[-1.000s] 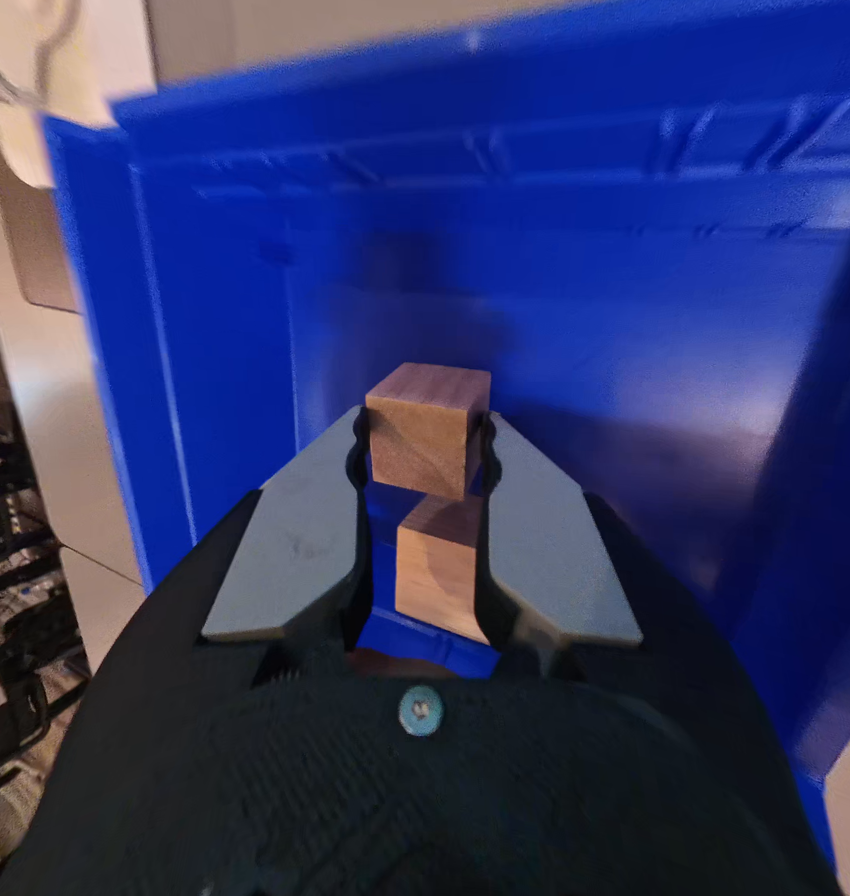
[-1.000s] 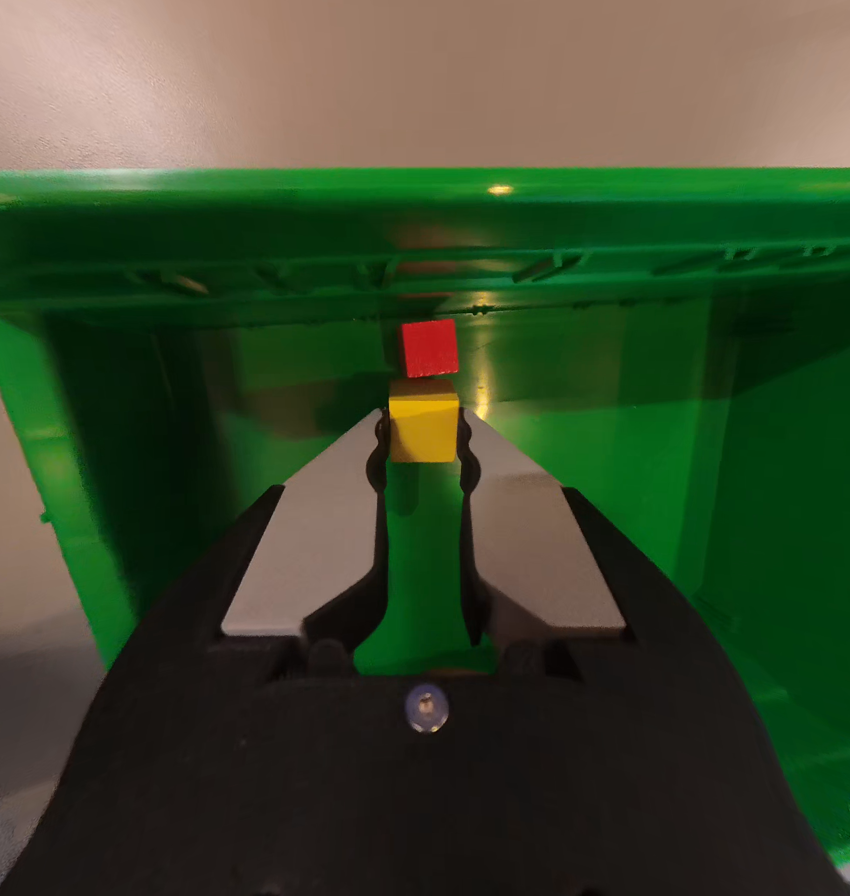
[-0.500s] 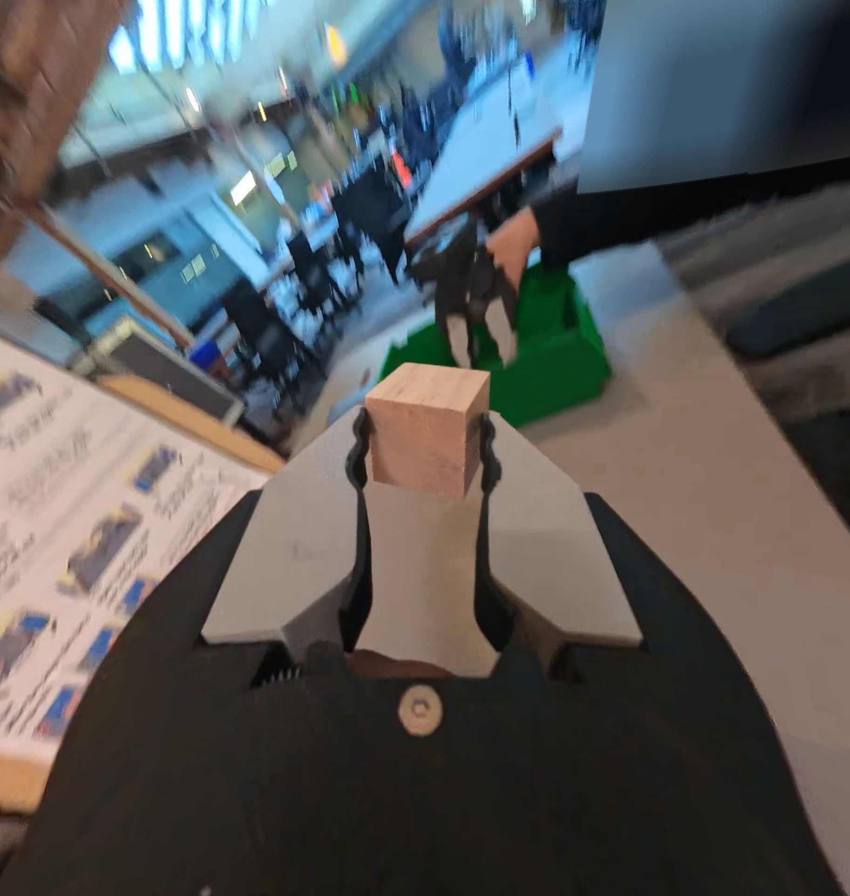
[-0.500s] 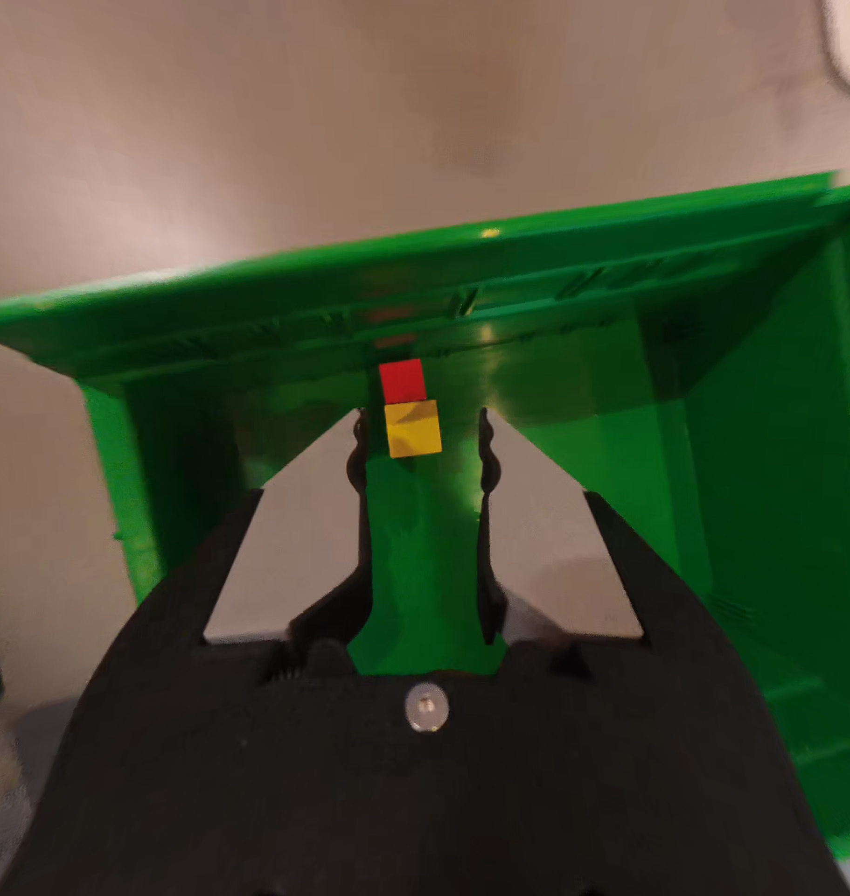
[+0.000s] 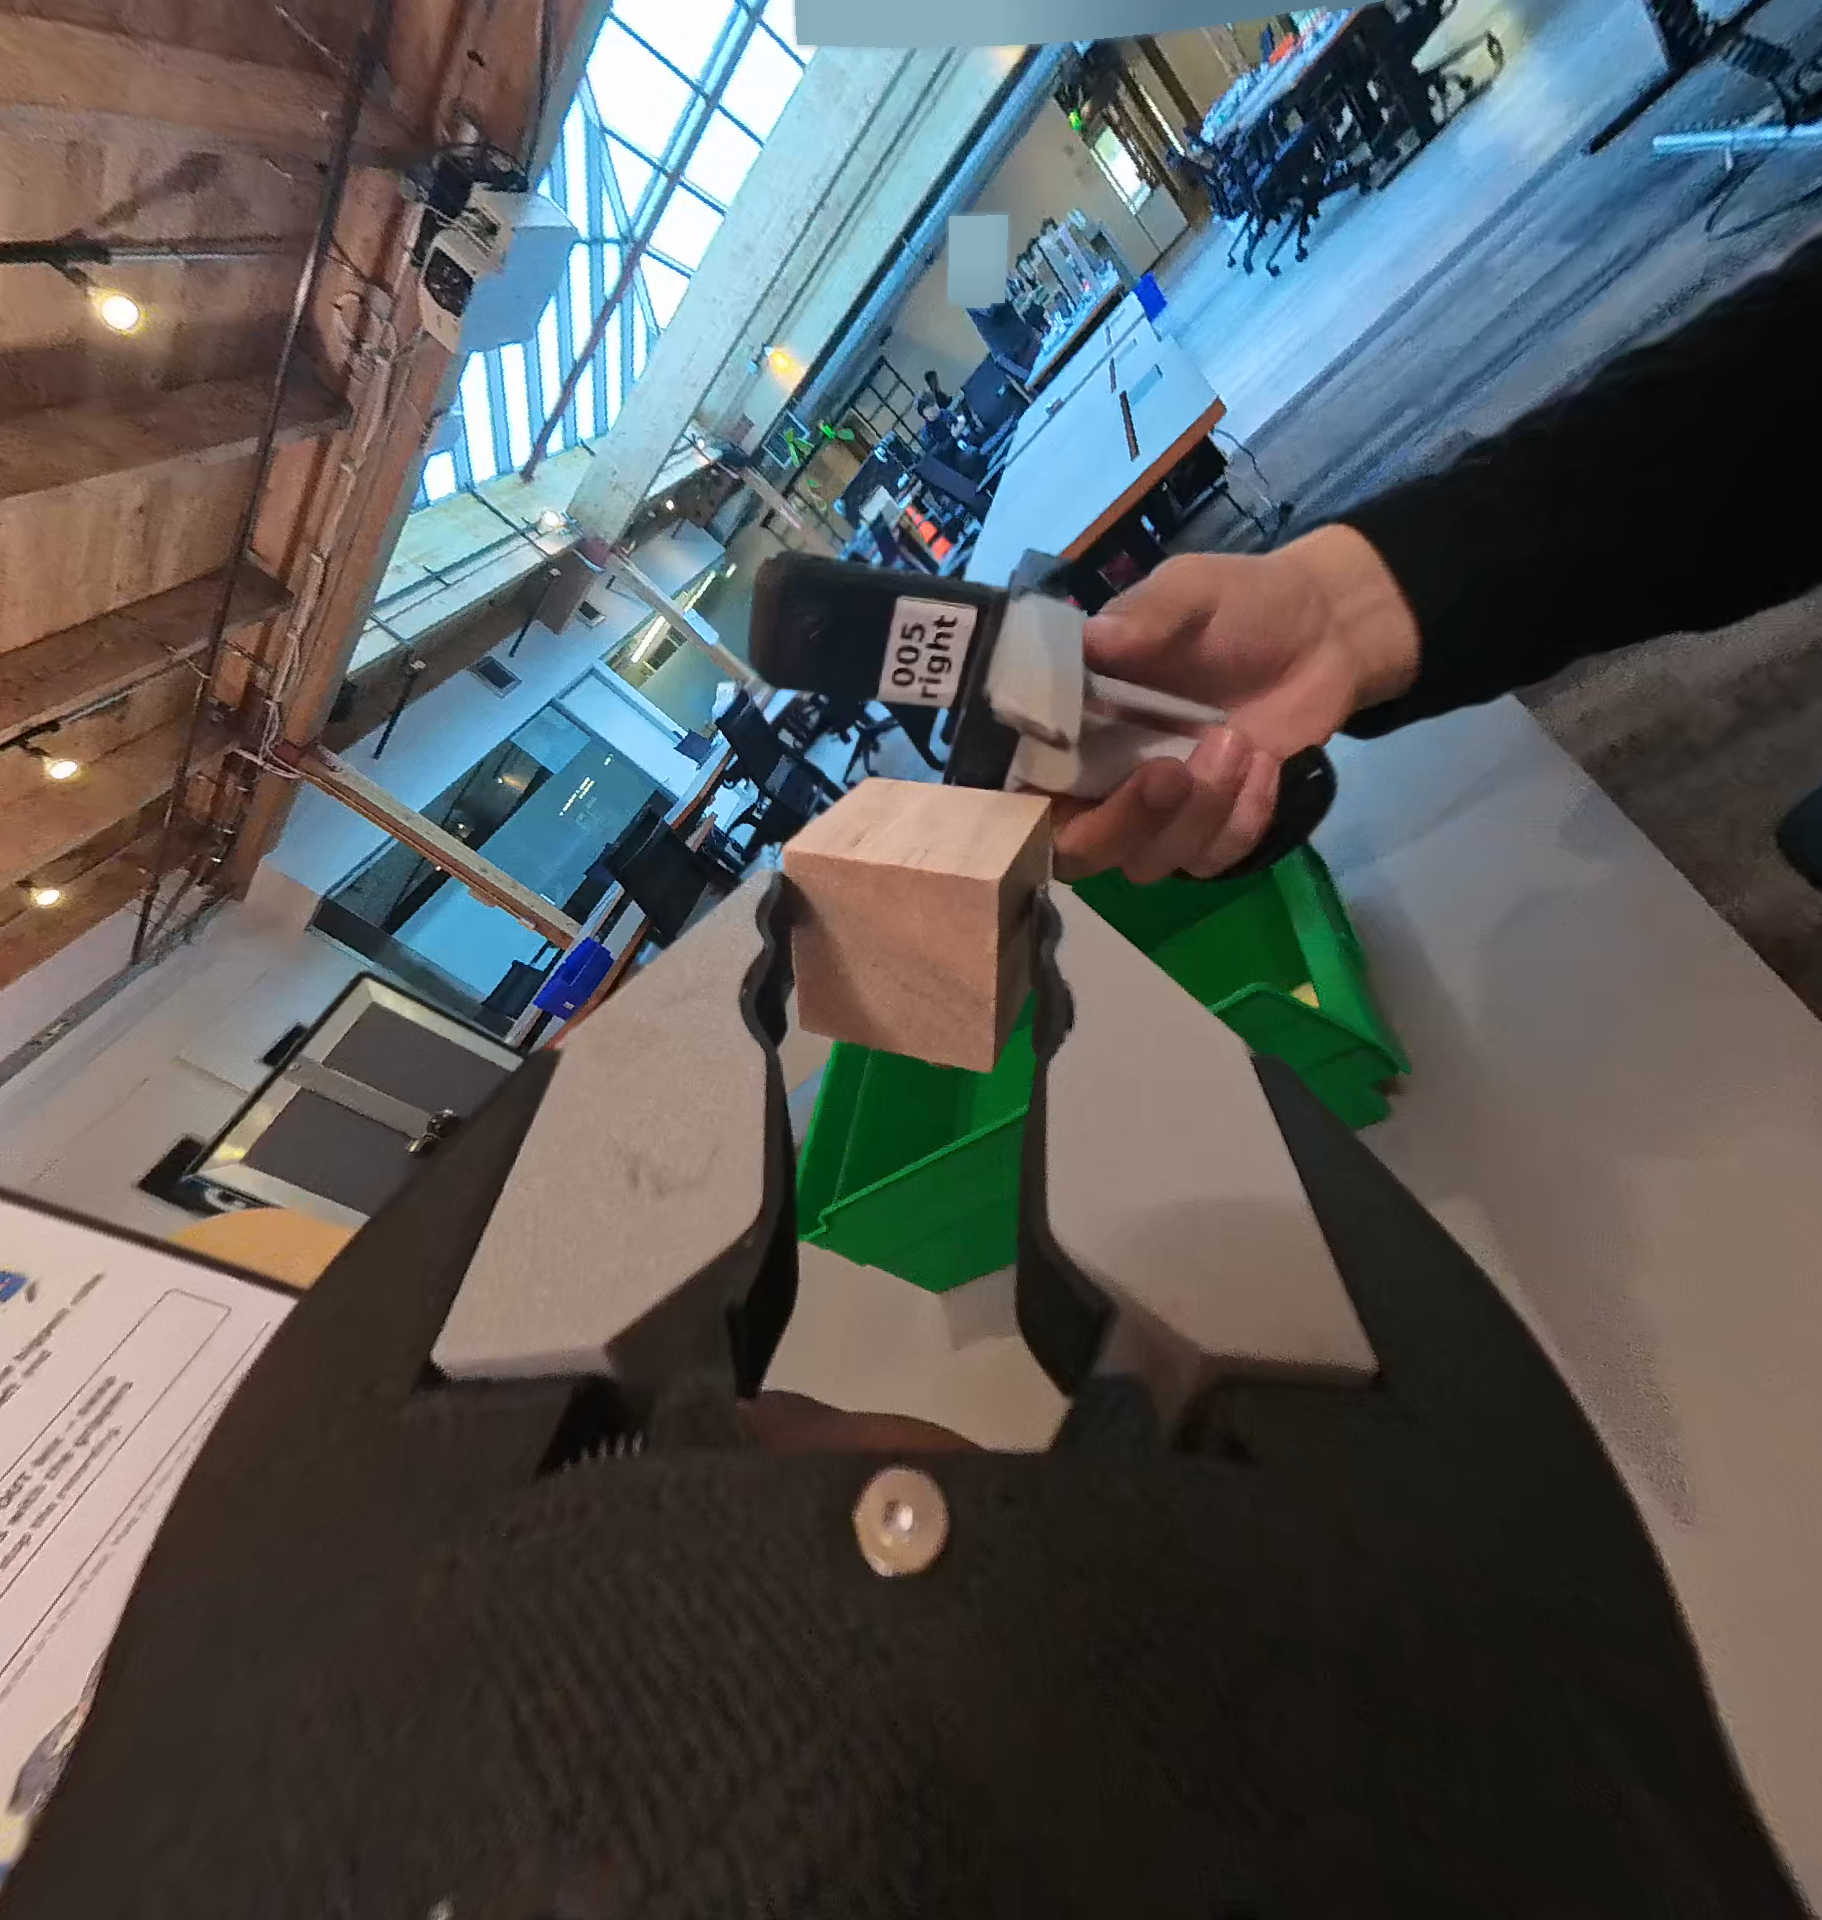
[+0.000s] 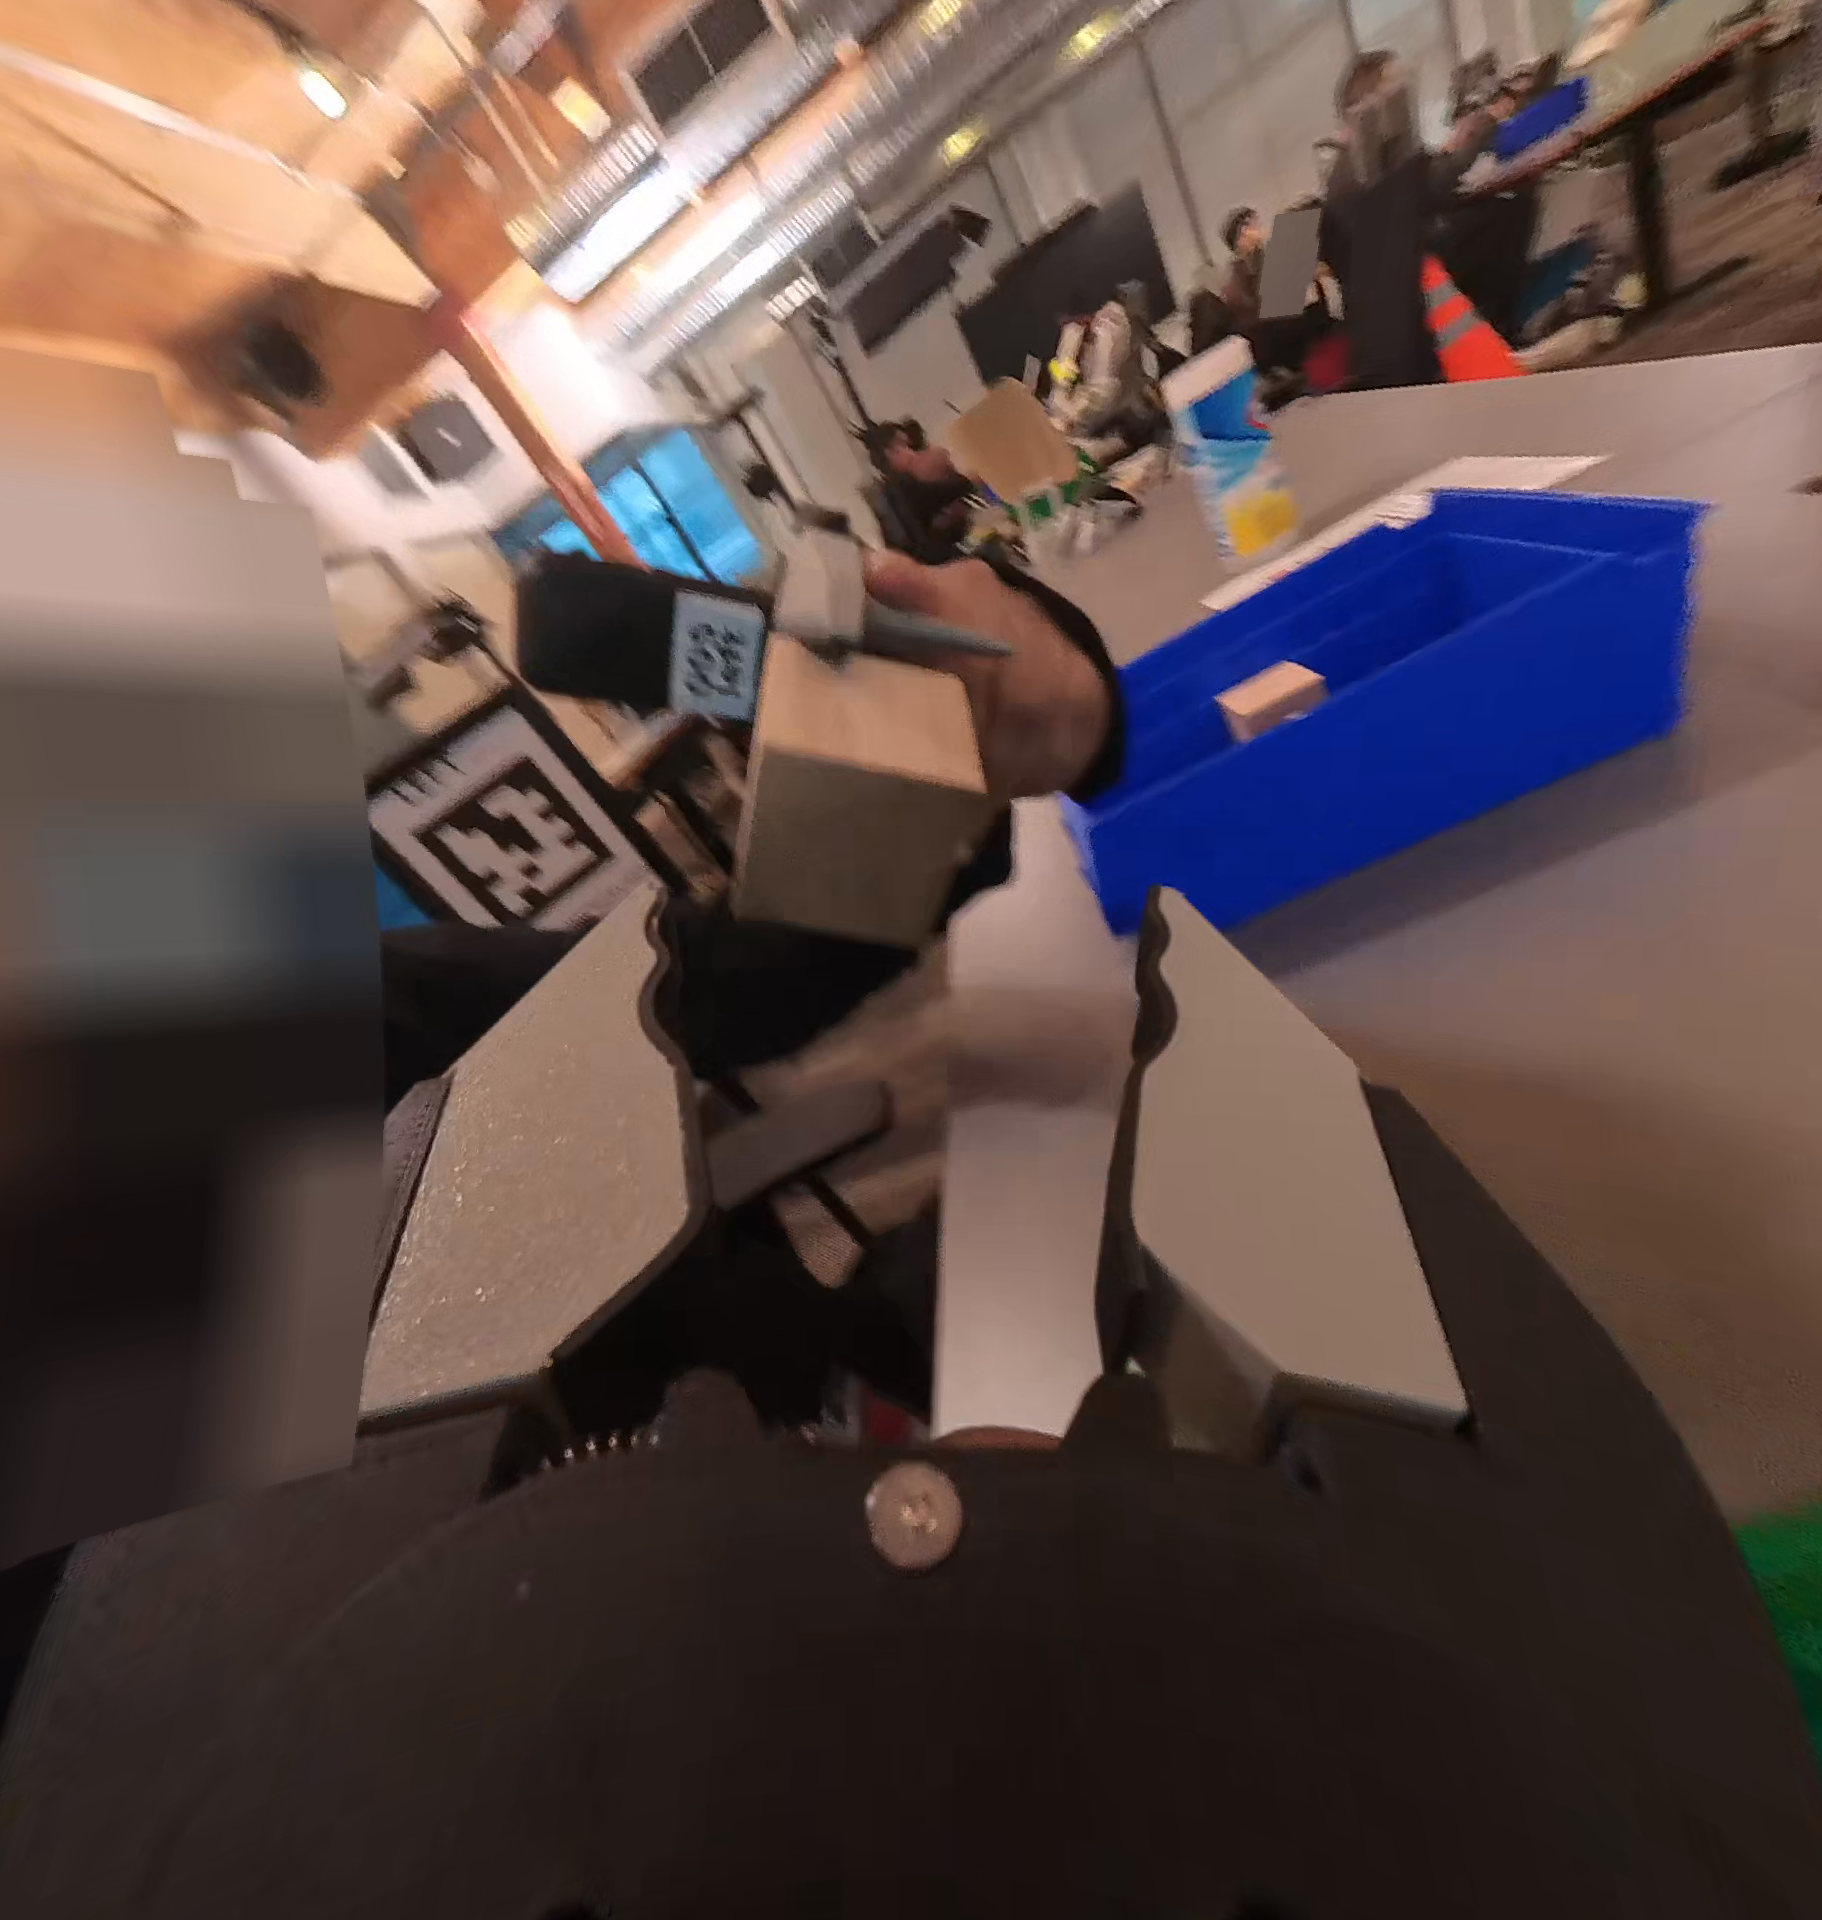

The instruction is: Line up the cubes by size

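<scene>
I'm holding the wooden cube clamped in my left gripper, up in the air over the grey tabletop. My right gripper is hanging with jaws apart, empty. A green bin and a blue bin, holding another cube, are sitting on the tabletop; an open workshop hall is stretching behind.

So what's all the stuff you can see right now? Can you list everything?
wooden cube: 1, pale wood, held in the left gripper's tips
second wooden cube: 1, pale wood, inside the blue bin
blue bin: 1, blue, on the grey table
green bin: 1, green, on the table
grey table: 1, grey, under both bins
left gripper: 1, black and grey, shut on the cube
right gripper: 1, black and grey, open, empty
</scene>
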Available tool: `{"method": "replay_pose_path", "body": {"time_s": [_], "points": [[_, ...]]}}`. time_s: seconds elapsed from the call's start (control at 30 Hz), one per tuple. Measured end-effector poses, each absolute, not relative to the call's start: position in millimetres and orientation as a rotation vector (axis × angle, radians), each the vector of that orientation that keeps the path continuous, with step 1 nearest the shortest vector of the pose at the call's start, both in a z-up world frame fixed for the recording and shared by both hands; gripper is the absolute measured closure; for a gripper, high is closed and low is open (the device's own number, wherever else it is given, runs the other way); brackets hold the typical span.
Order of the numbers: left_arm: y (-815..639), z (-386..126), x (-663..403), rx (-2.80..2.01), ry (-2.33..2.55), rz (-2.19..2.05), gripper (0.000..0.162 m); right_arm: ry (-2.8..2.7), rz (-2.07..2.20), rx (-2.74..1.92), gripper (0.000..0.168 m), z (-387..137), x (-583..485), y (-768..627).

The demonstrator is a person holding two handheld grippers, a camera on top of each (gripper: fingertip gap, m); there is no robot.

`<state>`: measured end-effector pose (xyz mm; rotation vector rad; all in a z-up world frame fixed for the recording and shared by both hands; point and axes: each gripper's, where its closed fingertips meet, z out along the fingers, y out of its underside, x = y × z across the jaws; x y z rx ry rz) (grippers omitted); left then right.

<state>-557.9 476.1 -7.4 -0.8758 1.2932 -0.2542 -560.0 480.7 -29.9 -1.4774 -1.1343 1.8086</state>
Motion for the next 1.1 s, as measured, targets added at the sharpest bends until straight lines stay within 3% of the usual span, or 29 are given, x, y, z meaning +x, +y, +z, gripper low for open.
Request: {"method": "replay_pose_path", "body": {"time_s": [0.07, 0.13, 0.37, 0.5, 0.6, 0.77, 0.8, 0.83, 0.87, 1.0, 1.1], "points": [[477, -16, -549, -0.881, 1.319, -0.243, 0.118, -1.082, 1.947, -1.439, 0.090, -23, -567, 473], [477, -24, -543, -0.892, 1.338, -0.243, 0.118, -1.063, 2.013, -1.440, 0.124, -25, -571, 471], [491, -48, -568, -1.064, 1.375, -0.157, 0.126, -1.069, 1.858, -1.509, 0.125, -34, -551, 495], [507, -77, -640, -1.312, 1.502, -0.036, 0.124, -1.188, 1.311, -1.672, 0.124, -57, -505, 547], [519, -108, -719, -1.612, 1.602, 0.060, 0.101, -1.300, 0.811, -1.814, 0.124, -90, -462, 591], [534, -137, -823, -1.996, 1.572, 0.123, 0.089, -1.515, 0.296, -1.958, 0.125, -134, -418, 630], [535, -140, -835, -2.053, 1.560, 0.112, 0.100, -1.575, 0.218, -1.967, 0.125, -143, -414, 634], [539, -140, -845, -2.084, 1.541, 0.117, 0.088, -1.641, 0.141, -1.976, 0.125, -153, -410, 637], [542, -140, -853, -2.102, 1.539, 0.135, 0.097, -1.706, 0.086, -1.978, 0.125, -163, -407, 639], [546, -130, -856, -2.075, 1.498, 0.061, 0.093, -1.837, 0.000, -2.000, 0.124, -192, -407, 643], [546, -114, -860, -1.998, 1.523, 0.078, 0.107, -1.895, 0.018, -2.009, 0.124, -208, -413, 642]]}}
